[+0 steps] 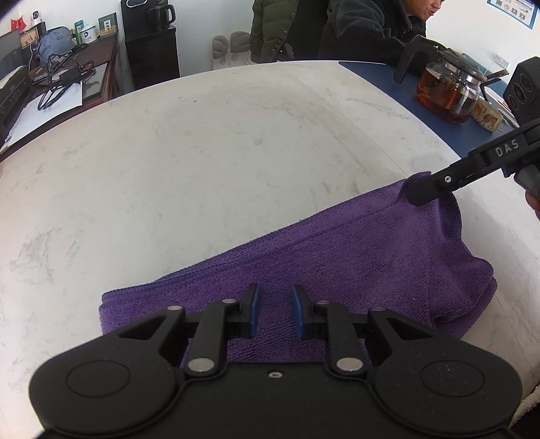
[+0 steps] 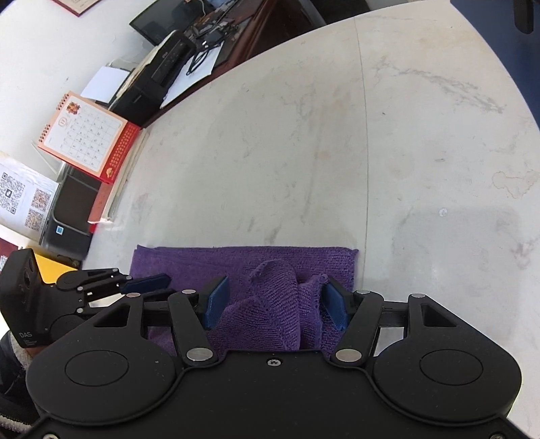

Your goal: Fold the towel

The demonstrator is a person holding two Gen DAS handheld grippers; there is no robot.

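A purple towel (image 1: 337, 256) lies folded in a long strip on the white marble table (image 1: 202, 152). My left gripper (image 1: 276, 310) hovers low over the strip's left end, its blue pads a narrow gap apart with nothing raised between them. In the right wrist view it shows at the left (image 2: 145, 283) beside the towel (image 2: 236, 260). My right gripper (image 2: 275, 304) has a bunched hump of the towel's right end between its blue pads, which press on the cloth. From the left wrist view, that corner is lifted off the table at the right gripper (image 1: 428, 189).
A glass teapot of tea (image 1: 449, 91) stands on a blue table part (image 1: 378, 72) at the far right. A person in a dark jacket (image 1: 364, 30) sits behind it. A desk calendar (image 2: 84, 135) and a printer (image 2: 162, 67) line the table's left side.
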